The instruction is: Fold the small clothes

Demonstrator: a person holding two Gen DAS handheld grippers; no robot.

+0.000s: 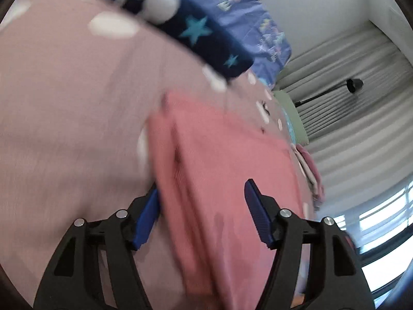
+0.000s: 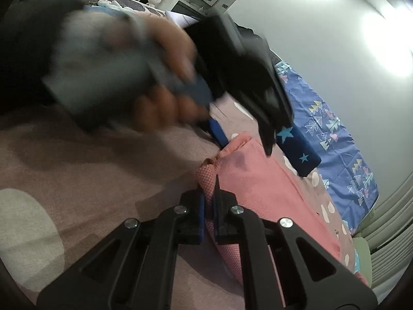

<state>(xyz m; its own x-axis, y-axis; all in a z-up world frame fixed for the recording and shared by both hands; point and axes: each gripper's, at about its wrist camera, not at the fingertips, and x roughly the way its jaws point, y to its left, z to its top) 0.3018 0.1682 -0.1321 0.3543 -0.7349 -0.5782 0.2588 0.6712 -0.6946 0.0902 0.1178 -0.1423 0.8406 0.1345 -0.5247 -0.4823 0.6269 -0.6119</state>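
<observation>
We've got the pink garment [image 2: 260, 188] lying on the bed [image 1: 64, 116], long axis running 6 to 12 from our left hand-held gripper [image 1: 201, 217] — fingers spread apart, straddling its near edge. The right hand-held gripper [image 2: 209, 222] is clamped on the garment's corner, cloth stretching off toward 1 o'clock — so right's nearer for the fold.

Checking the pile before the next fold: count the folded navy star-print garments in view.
1. The navy star-print garment lies on the pink spotted bedspread, beyond the coral garment. Others may be hidden by blur.
</observation>
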